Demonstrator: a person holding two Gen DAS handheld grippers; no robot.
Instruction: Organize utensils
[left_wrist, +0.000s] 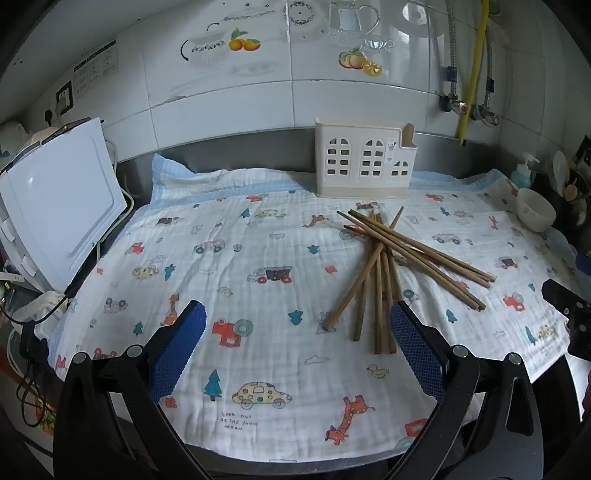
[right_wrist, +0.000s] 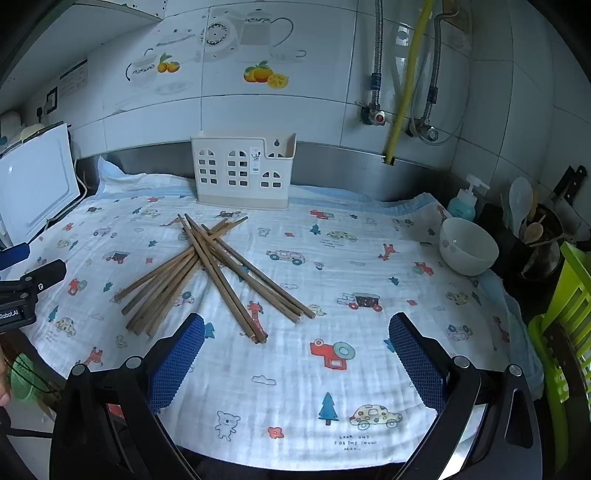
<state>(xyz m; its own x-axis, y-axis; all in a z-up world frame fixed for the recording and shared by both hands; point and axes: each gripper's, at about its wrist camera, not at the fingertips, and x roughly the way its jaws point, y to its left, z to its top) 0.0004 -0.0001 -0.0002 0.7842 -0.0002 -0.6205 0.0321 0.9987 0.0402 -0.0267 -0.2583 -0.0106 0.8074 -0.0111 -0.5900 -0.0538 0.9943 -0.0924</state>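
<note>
Two grippers hang over a counter spread with a printed cloth (left_wrist: 258, 236), both tilted down toward it. The left gripper (left_wrist: 297, 325) has its blue pads (left_wrist: 181, 343) spread wide with nothing between them but cloth. The right gripper (right_wrist: 295, 336) stands just as wide, its pads (right_wrist: 413, 354) also clear of everything.

Several wooden chopsticks (left_wrist: 384, 266) lie loose on the cloth in a crossed heap, one bundle fanning toward the near edge and another slanting across it. In the left view the near ends of the heap lie just beyond the left gripper's right pad; whether they touch cannot be told. In the right view the heap (right_wrist: 218, 273) sits ahead of the left pad, apart from it.

Behind the chopsticks, against the steel backsplash, stands a cream holder (left_wrist: 364, 158) with window-shaped cutouts, upright at the cloth's far edge. A white bowl (right_wrist: 467, 245) rests near the cloth's right edge, well apart from the heap. A white board (left_wrist: 59, 206) leans at the left
</note>
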